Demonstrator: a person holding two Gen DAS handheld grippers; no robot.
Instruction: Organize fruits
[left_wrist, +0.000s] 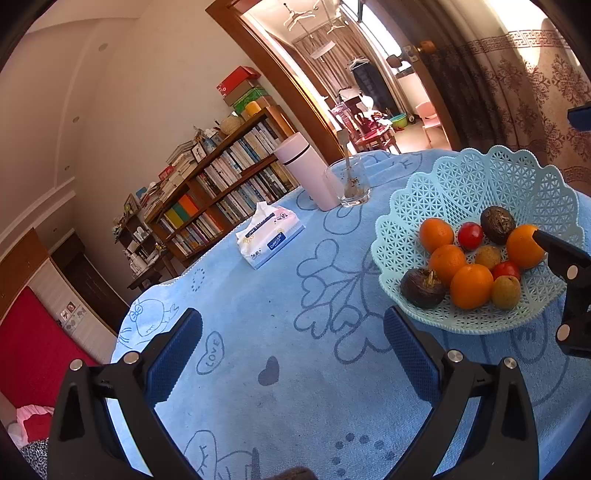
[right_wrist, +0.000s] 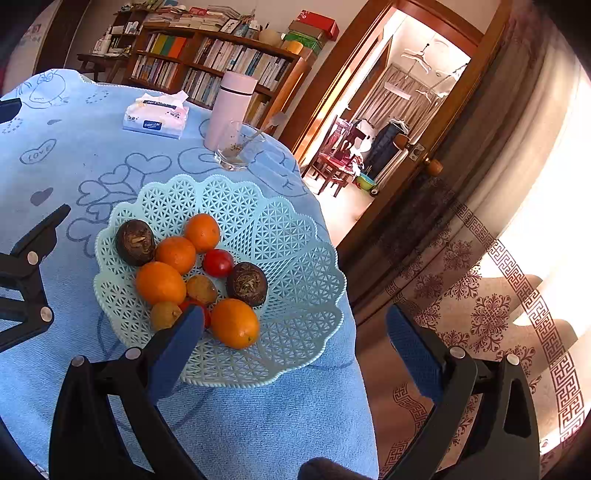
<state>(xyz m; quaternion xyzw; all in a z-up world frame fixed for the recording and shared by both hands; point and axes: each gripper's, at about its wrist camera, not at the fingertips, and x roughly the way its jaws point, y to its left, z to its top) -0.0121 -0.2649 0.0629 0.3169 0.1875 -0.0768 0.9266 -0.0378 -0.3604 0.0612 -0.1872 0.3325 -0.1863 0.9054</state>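
A pale blue lattice basket (left_wrist: 461, 184) (right_wrist: 291, 236) sits on the blue tablecloth and holds several oranges (left_wrist: 471, 286) (right_wrist: 234, 323), two dark brown fruits (left_wrist: 423, 288) (right_wrist: 135, 242), two red fruits (left_wrist: 470, 235) (right_wrist: 218, 263) and small yellow-brown fruits (left_wrist: 506, 291) (right_wrist: 201, 290). My left gripper (left_wrist: 291, 350) is open and empty above the cloth, left of the basket. My right gripper (right_wrist: 295, 347) is open and empty, its left finger over the basket's near rim, its right finger past the table edge.
A tissue pack (left_wrist: 269, 236) (right_wrist: 157, 114), a pink flask (left_wrist: 306, 173) (right_wrist: 232, 107) and a glass with a spoon (left_wrist: 349, 182) (right_wrist: 236, 149) stand at the far side. The table edge (right_wrist: 354, 332) drops off right of the basket. A bookshelf and doorway lie beyond.
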